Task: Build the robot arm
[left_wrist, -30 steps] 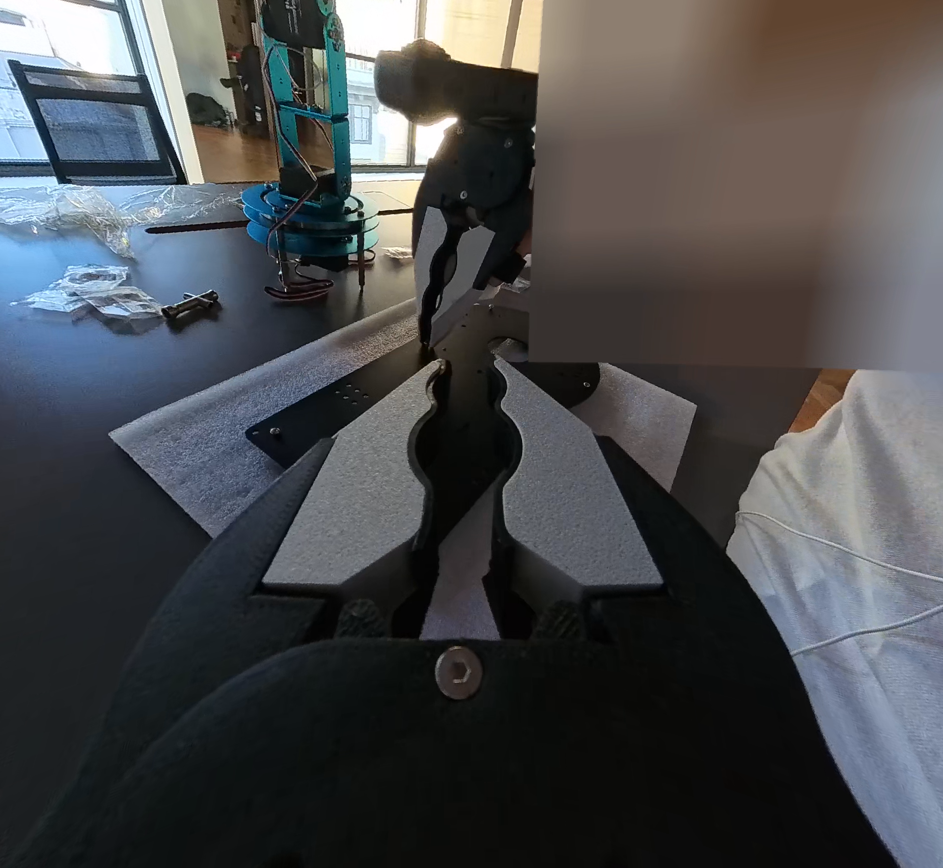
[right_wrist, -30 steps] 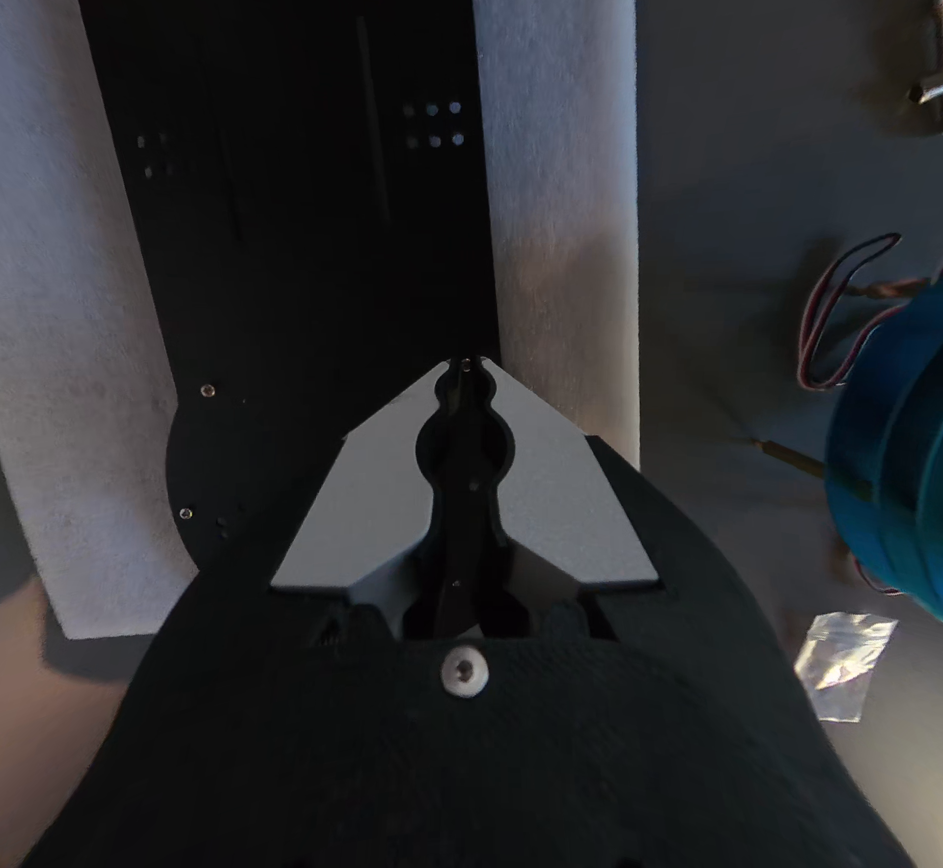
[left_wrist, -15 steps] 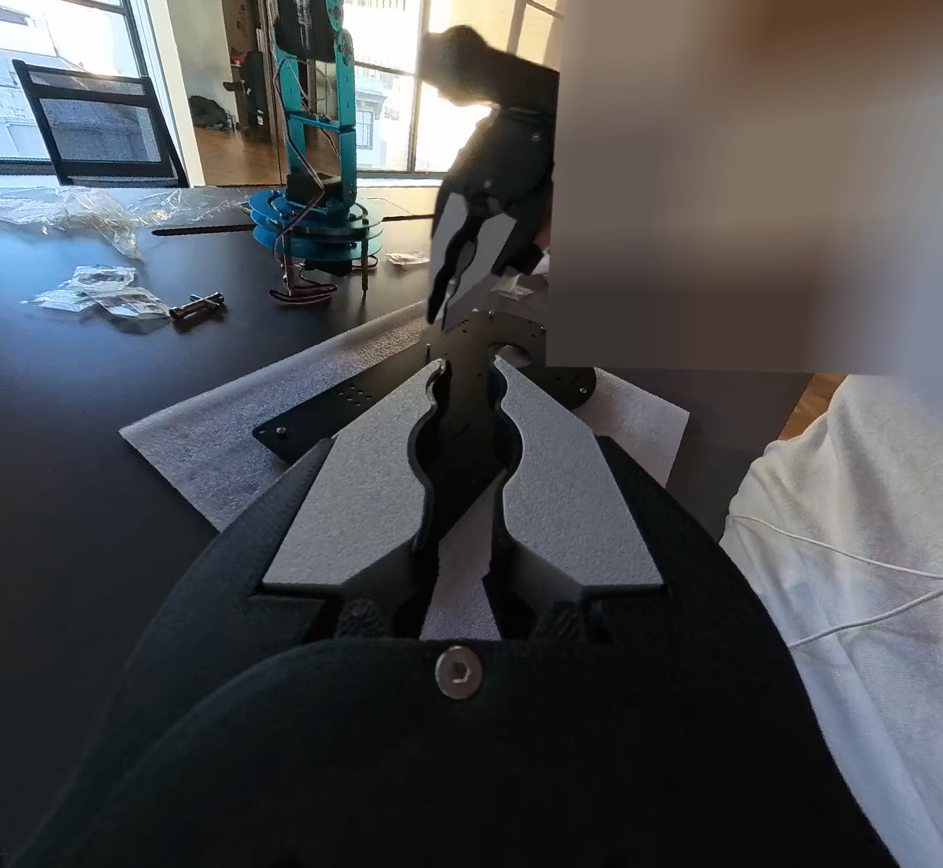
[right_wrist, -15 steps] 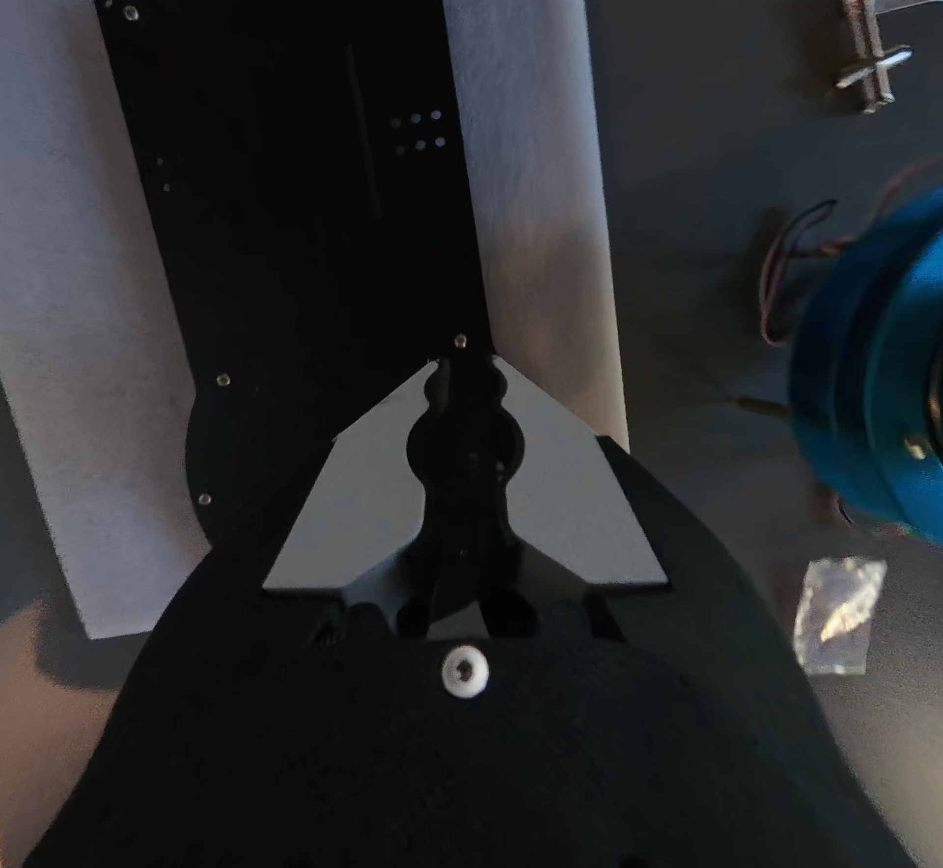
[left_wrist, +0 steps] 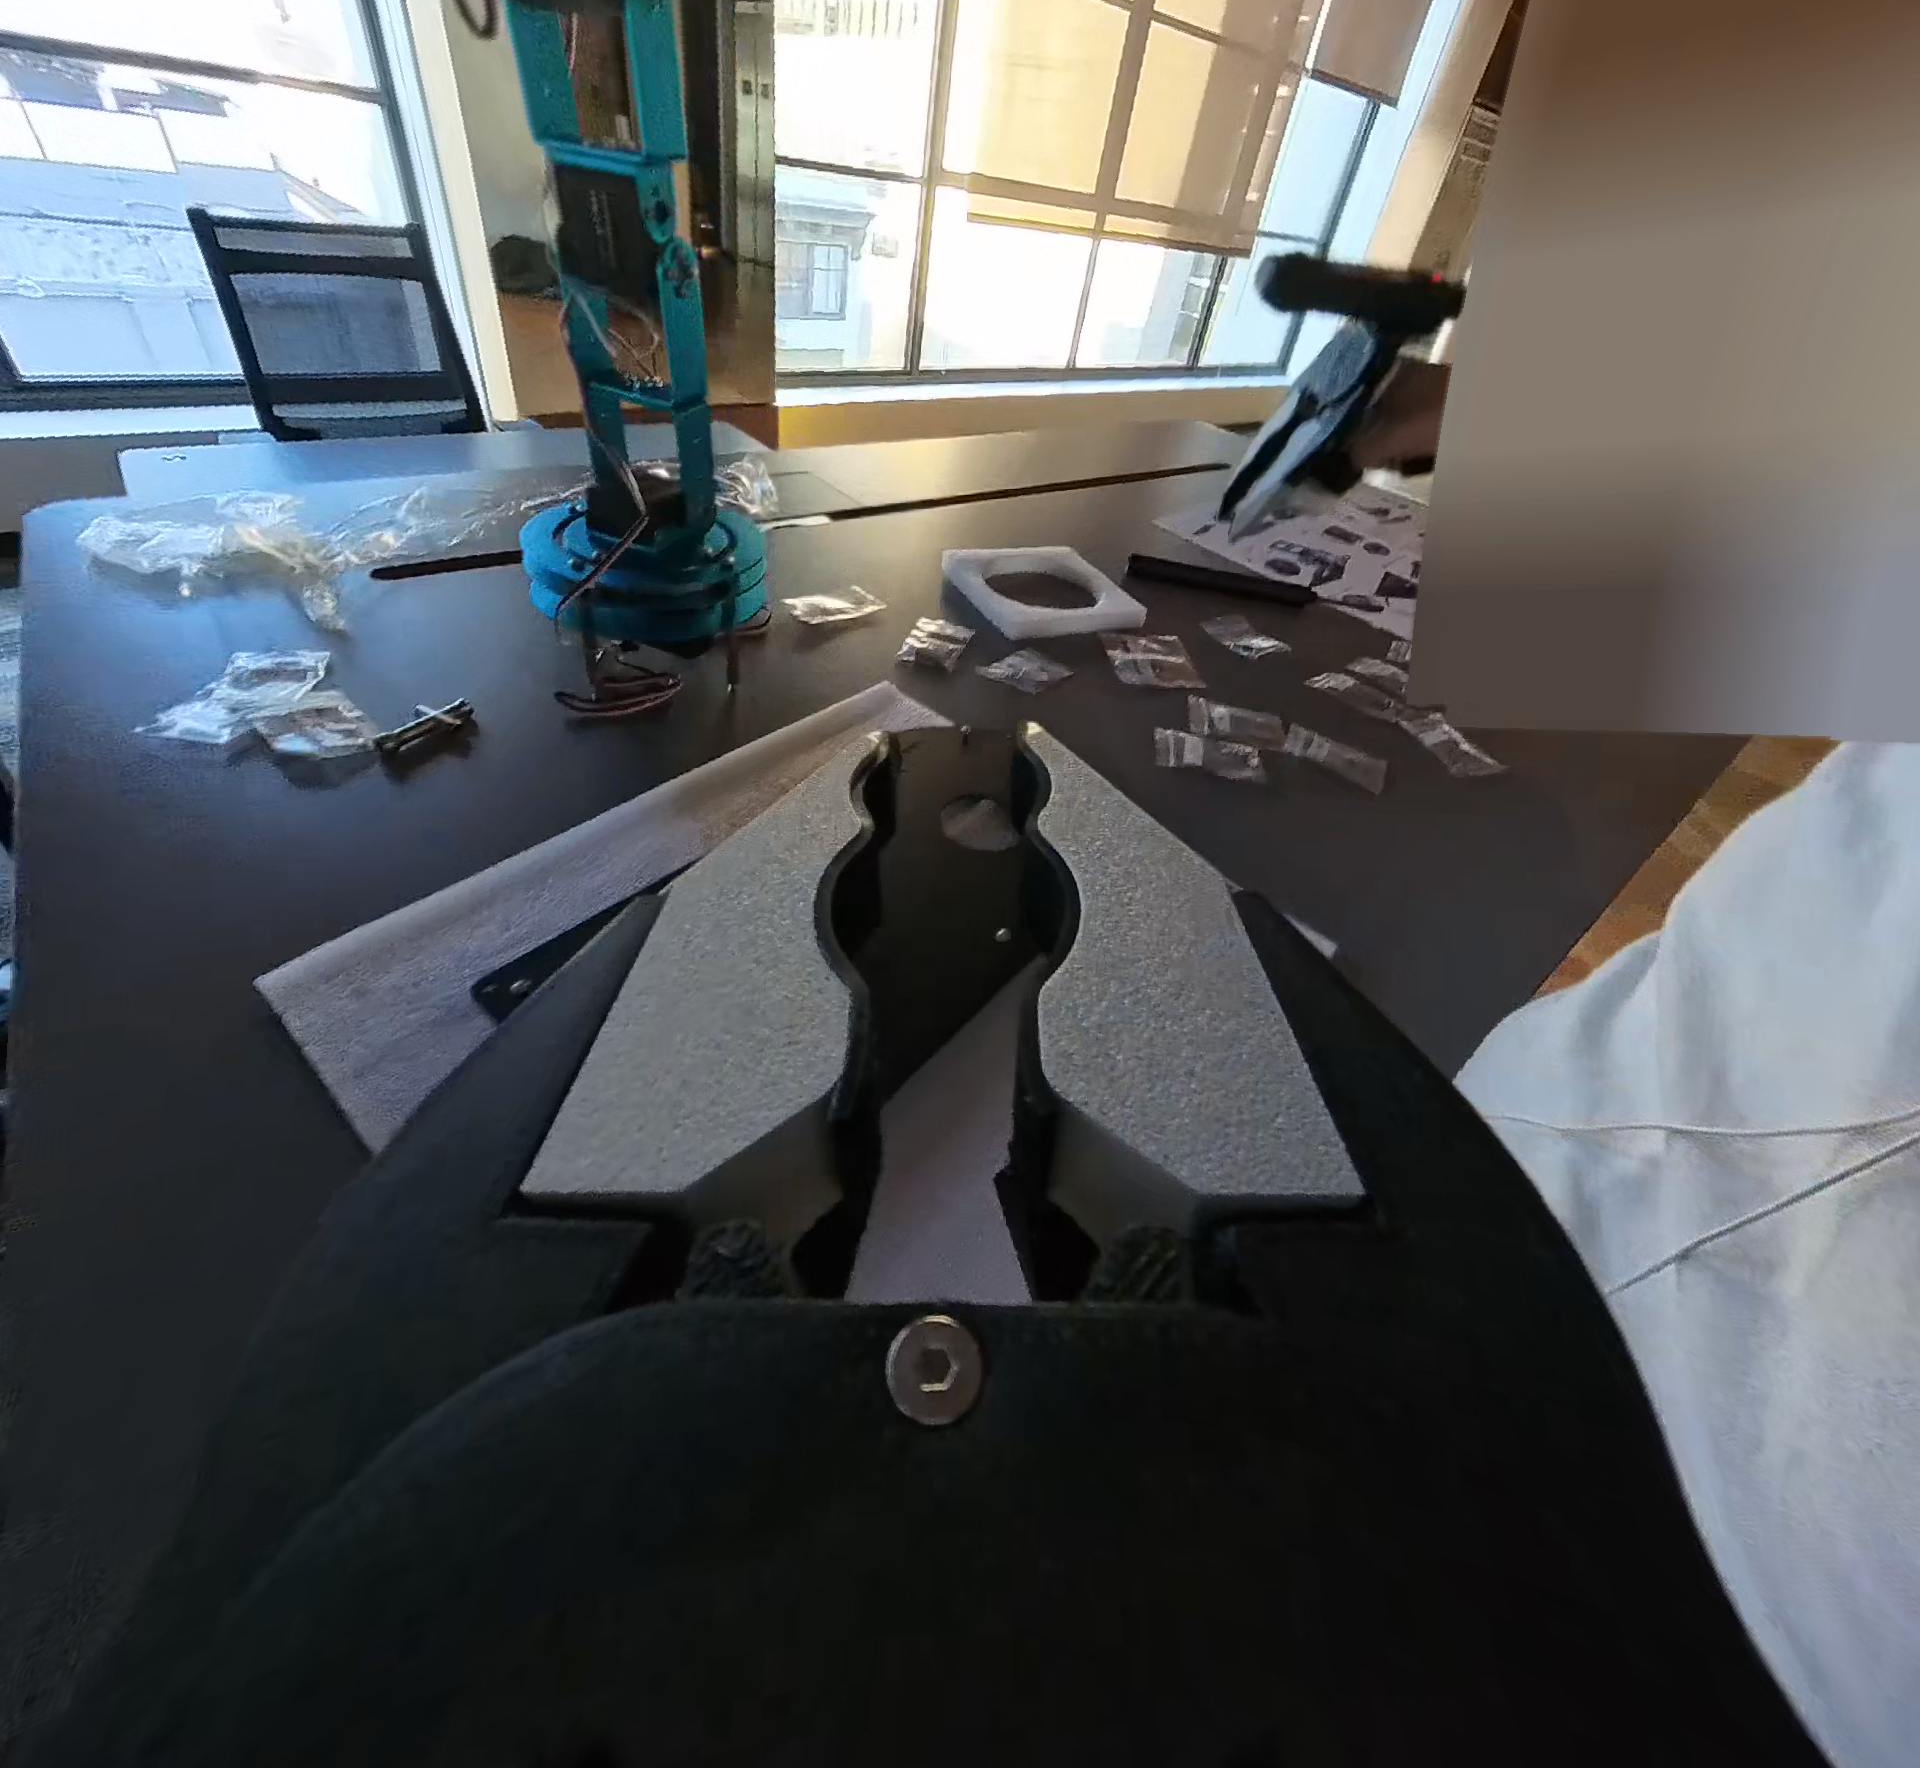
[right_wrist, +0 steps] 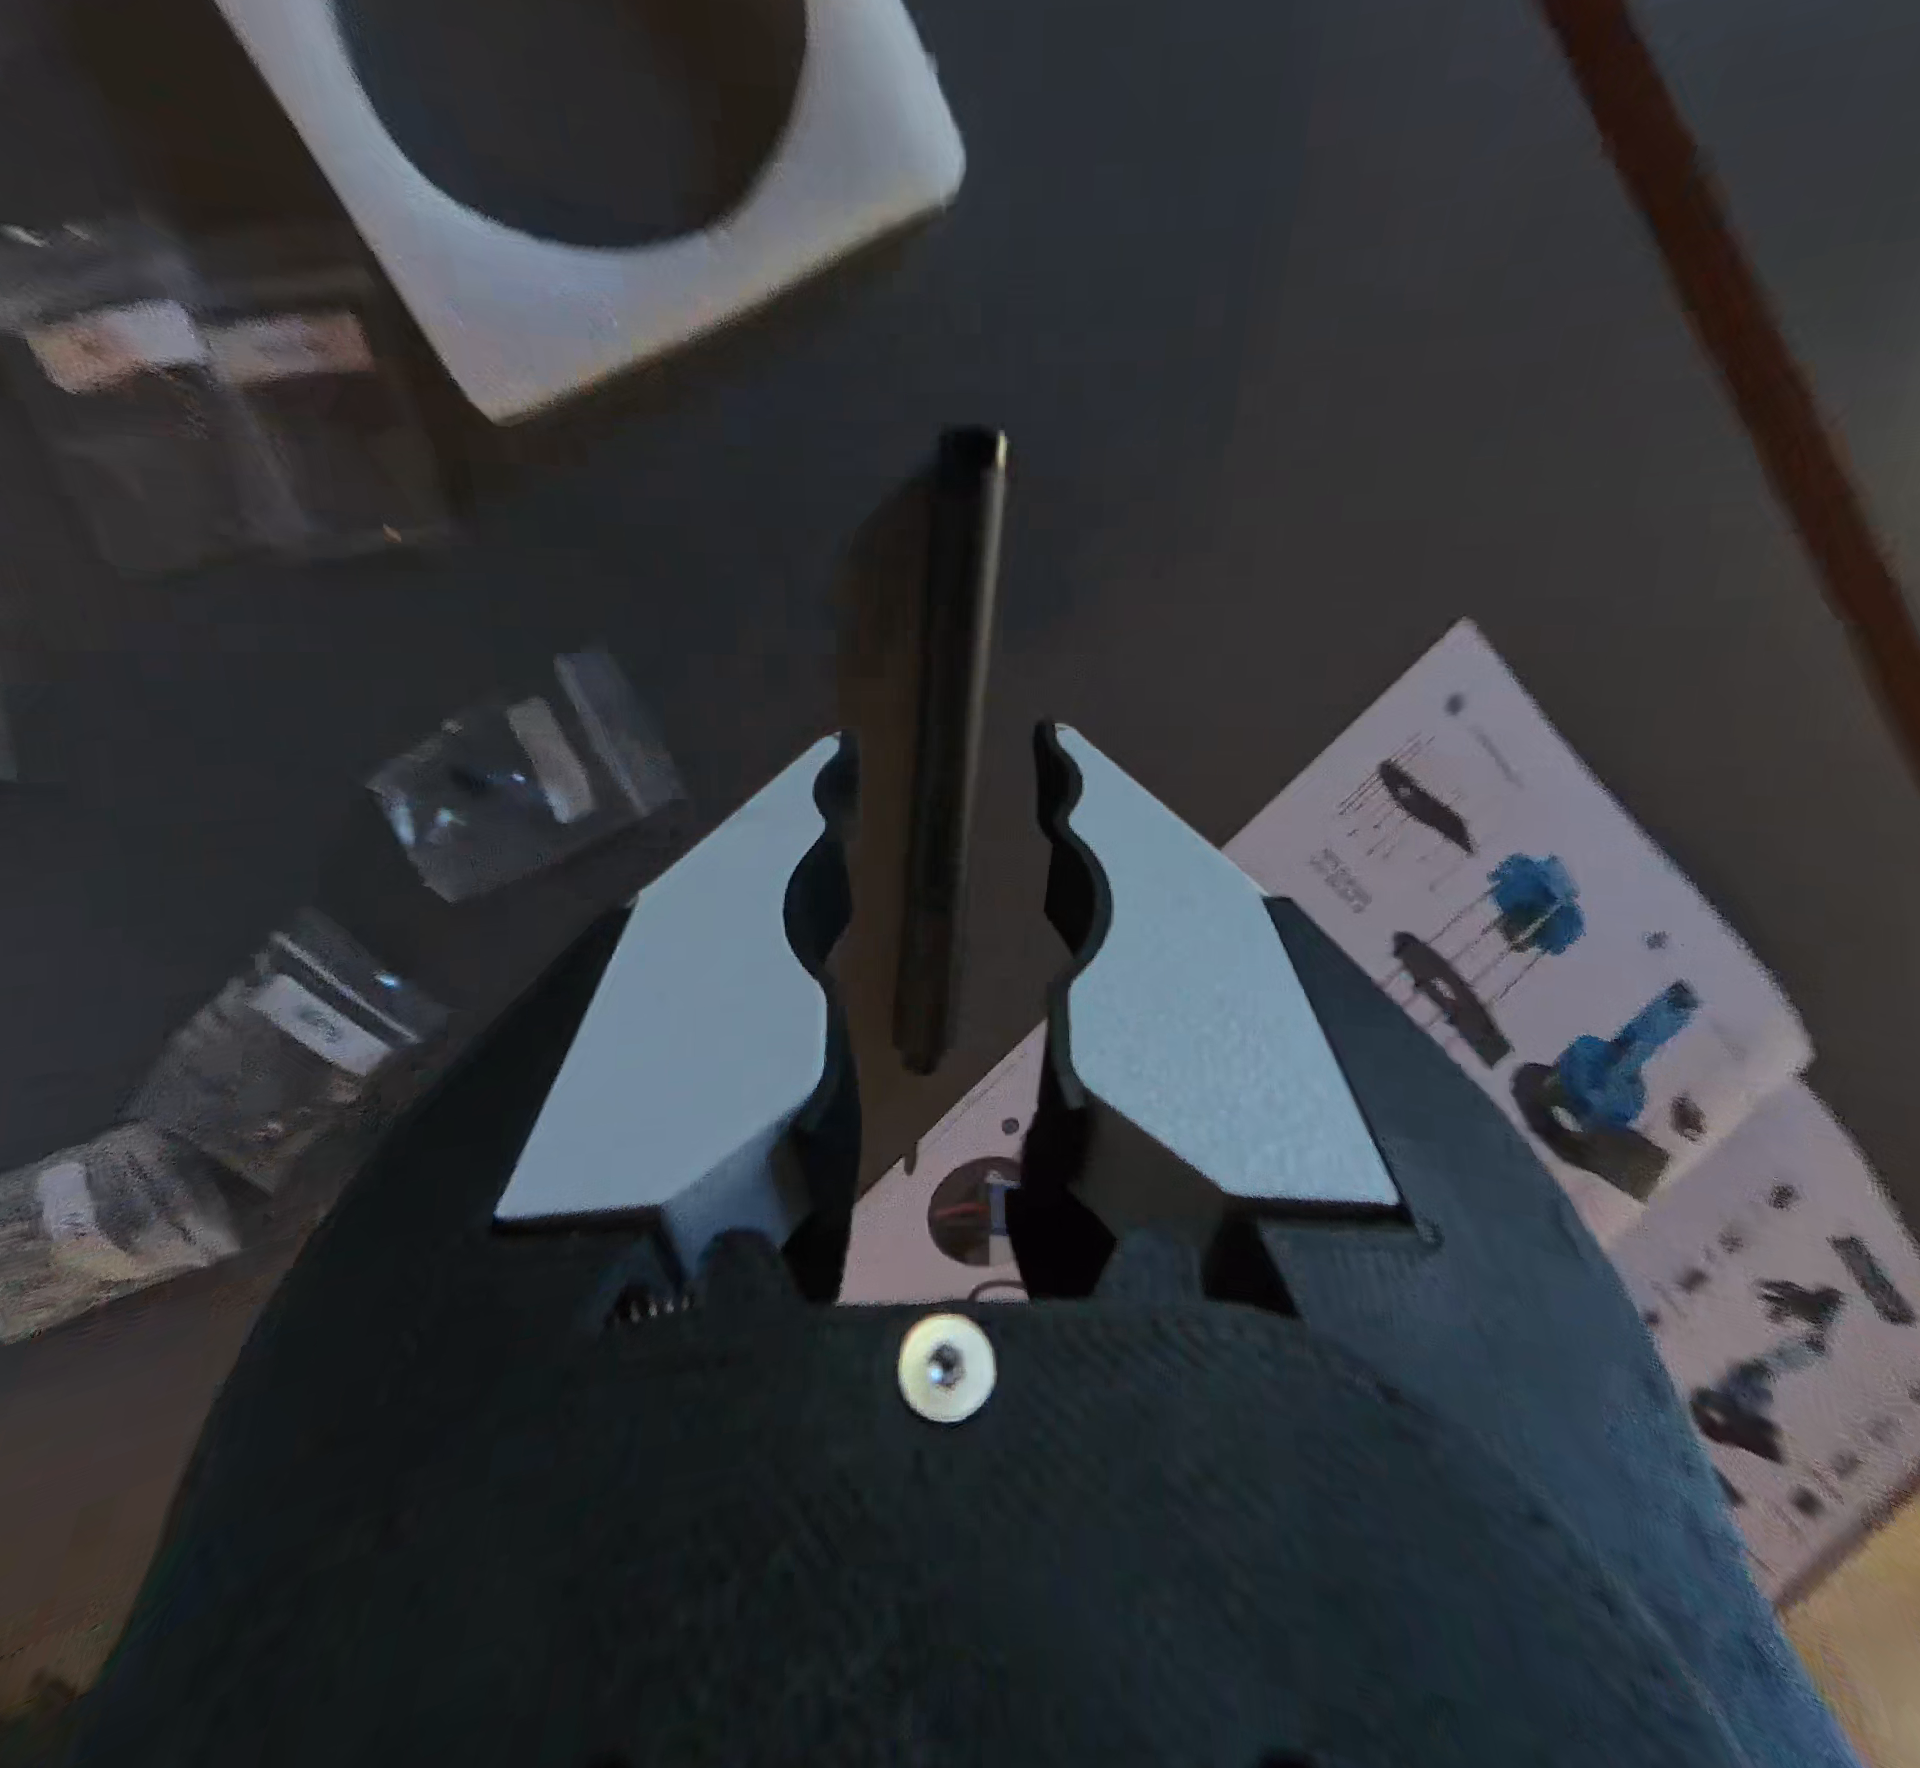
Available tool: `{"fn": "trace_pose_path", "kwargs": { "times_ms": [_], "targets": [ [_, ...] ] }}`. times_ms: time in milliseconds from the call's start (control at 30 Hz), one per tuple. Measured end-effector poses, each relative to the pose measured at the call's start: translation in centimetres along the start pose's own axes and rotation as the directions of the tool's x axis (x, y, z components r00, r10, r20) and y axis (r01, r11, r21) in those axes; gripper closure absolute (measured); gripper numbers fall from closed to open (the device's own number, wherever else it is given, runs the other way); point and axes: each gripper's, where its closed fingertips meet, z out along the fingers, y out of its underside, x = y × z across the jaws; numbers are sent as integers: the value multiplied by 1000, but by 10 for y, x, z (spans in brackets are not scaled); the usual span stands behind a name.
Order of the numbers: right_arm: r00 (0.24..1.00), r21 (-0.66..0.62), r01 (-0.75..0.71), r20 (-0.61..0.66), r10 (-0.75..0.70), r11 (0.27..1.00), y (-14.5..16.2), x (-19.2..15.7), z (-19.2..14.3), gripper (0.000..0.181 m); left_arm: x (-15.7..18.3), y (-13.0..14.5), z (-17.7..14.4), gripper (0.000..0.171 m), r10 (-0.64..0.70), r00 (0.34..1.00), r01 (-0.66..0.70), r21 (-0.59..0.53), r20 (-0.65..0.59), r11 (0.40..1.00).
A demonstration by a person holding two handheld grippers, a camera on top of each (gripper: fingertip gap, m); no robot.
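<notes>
We see the left gripper [left_wrist: 951, 750] with its fingers [left_wrist: 727, 991] parted by a narrow gap and nothing held between them. Through that gap we see a black plate [left_wrist: 935, 929] lying flat on a white foam sheet [left_wrist: 499, 929], directly under and ahead of the tips; we cannot tell whether the tips touch it. The foam sheet rests on the dark desk [left_wrist: 187, 887].

We see the right gripper [right_wrist: 943, 750] with its fingers [right_wrist: 1195, 1022] open moderately wide, gripping nothing. A black rod [right_wrist: 951, 731] lies on the desk in line with the gap, its near end between the two fingers and its far end beyond the tips. It is clear of both inner faces. We cannot tell how high the fingers stand above it. The near end of the rod lies just beside the corner of a printed instruction sheet [right_wrist: 1558, 939] that extends to the right.

Beyond the rod's far end, to the left, lies a white square foam frame [right_wrist: 644, 295] with a round opening. Small clear plastic bags [right_wrist: 520, 783] lie left of the fingers. In the left wrist view, a blue robot arm kit [left_wrist: 634, 430] stands upright on the desk, well apart from the plate.
</notes>
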Motion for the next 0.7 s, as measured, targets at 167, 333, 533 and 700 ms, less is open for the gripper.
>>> {"fn": "trace_pose_path", "kwargs": {
  "times_ms": [167, 333, 533, 700],
  "targets": [
    [996, -31, 23, 87, -20, 999, 37, 3, 31, 146, 39, -9, 18, 151, 0, 998, 1, -6, 56, 1000],
    [983, -6, 63, 170, -61, 998, 42, -9, 38, 164, 75, -4, 34, 151, -19, 994, 20, -10, 103, 1000],
    [962, 154, 271, -21, -271, 950, 17, -32, 12, 166, 110, 11, 68, 153, -91, 993, 94, -29, 76, 995],
    [897, 379, 441, -173, -406, 813, -29, -93, -50, 166, 139, 28, 129, 141, -172, 983, 167, -70, -71, 983]
  ]
}}
